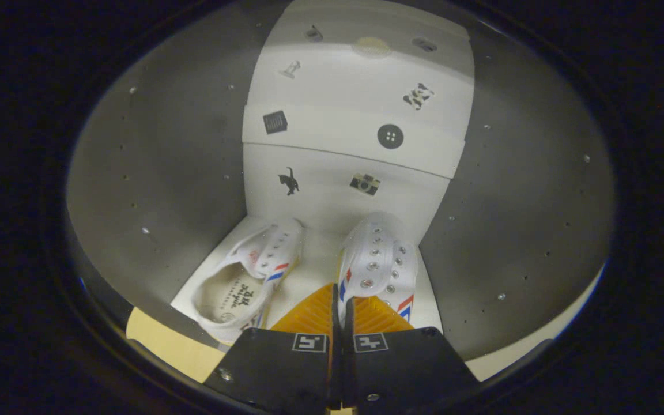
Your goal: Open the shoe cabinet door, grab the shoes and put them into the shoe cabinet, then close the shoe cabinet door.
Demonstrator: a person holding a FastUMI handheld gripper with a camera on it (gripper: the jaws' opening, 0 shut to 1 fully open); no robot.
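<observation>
Inside the shoe cabinet, the grey left side panel point(153, 190) with its small metal fittings rises beside the white floor of the compartment point(314, 271). On that floor lies the left white canvas sneaker with red and blue stripes point(248, 282), tipped onto its side so that its open mouth and printed insole face the camera; its heel reaches the front lip of the floor and its toe points toward the back wall. A pale wooden surface point(165, 343) shows below the front lip of the cabinet, under the left sneaker.

The white stepped back wall point(355, 138) stands behind the shoes, dotted with small stickers: a black cat, a little camera, a dark button, a dark square and a cow-patterned patch among them.

The claw point(336, 305) sits at the front of the compartment, its two fingers pressed nearly together with only a thin slit between them. The edge of the right white canvas sneaker with metal eyelets point(381, 265) runs down into that slit, and both fingers appear to clamp it. This sneaker stands upright, toe toward the back wall, just beside the left one with a strip of bare floor between them.

The grey right side panel point(516, 230) closes the compartment on the far side.
</observation>
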